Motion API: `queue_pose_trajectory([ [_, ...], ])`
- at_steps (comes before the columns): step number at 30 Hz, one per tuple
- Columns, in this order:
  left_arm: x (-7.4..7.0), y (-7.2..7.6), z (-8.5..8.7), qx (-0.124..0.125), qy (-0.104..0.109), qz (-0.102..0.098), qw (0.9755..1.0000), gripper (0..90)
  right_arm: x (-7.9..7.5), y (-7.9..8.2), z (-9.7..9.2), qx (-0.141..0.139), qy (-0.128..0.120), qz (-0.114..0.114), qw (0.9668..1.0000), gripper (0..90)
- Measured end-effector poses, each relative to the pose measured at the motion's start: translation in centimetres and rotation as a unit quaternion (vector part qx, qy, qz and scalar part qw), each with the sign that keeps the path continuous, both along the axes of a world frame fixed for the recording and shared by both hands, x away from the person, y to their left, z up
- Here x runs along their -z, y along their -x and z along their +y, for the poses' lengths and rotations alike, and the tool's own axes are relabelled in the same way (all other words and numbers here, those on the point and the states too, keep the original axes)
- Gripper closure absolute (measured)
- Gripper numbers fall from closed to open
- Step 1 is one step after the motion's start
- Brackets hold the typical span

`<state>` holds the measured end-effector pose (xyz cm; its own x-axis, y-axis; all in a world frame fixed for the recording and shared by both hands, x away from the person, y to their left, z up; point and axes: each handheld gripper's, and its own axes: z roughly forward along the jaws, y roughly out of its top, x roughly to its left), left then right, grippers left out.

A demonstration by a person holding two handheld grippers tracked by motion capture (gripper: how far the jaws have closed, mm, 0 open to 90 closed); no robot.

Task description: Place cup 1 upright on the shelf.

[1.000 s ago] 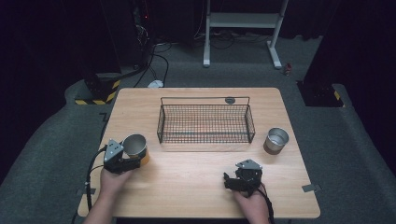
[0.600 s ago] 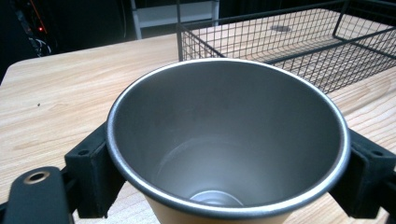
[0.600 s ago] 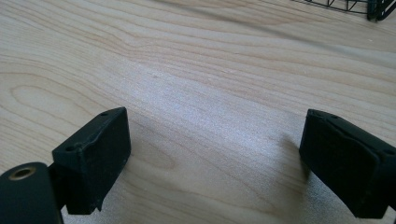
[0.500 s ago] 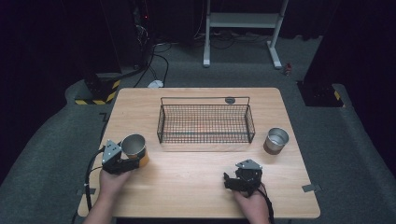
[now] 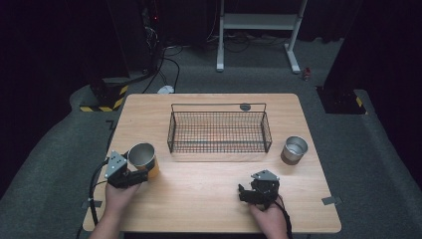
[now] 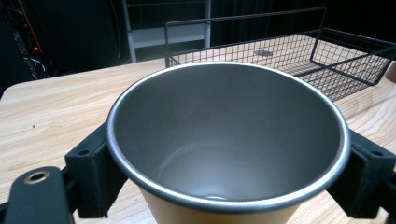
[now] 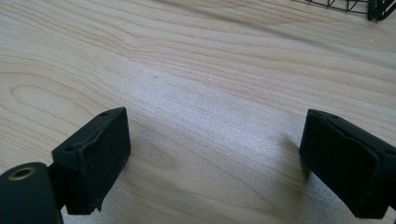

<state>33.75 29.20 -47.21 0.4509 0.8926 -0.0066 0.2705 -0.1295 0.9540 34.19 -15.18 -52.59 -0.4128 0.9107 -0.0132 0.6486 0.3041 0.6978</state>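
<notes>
Cups: two. One metal cup with an orange-tan outside (image 5: 143, 158) stands at the near left of the table (image 5: 209, 209), upright, mouth up, interior bare grey steel. One plain steel cup (image 5: 294, 150) stands at the right side of the table, just beyond the right end of the basket, well apart from both grippers.

Wire basket: one (image 5: 219, 130), black, rectangular, open-topped, at the middle of the table toward the far edge; nothing lies inside it. In the left gripper view it sits behind the held cup.

Round dark disc: one (image 5: 245, 106), flat on the tabletop just behind the basket's far rim.

Grippers: two, each in a hand.

Left gripper (image 6: 229, 172): jaws spread about the width of the cup and pressed against its wall on opposite sides, just under the rim. The orange-tan cup fills the space between them. In the high view its base appears to rest on the wood.

Right gripper (image 7: 215, 163): jaws wide apart, nothing between them but bare tabletop; it sits low over the near right of the table, holding and touching no object.
</notes>
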Motion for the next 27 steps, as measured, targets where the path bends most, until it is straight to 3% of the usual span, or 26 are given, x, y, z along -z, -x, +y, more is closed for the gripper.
queue_pose_trajectory([
  [27, -0.8, 1.4, -1.4, 0.013, 0.0, -0.006, 0.9999, 13.3, 0.0, 0.0, 0.0, 0.0, 0.0, 0.0, 1.0, 8.7],
])
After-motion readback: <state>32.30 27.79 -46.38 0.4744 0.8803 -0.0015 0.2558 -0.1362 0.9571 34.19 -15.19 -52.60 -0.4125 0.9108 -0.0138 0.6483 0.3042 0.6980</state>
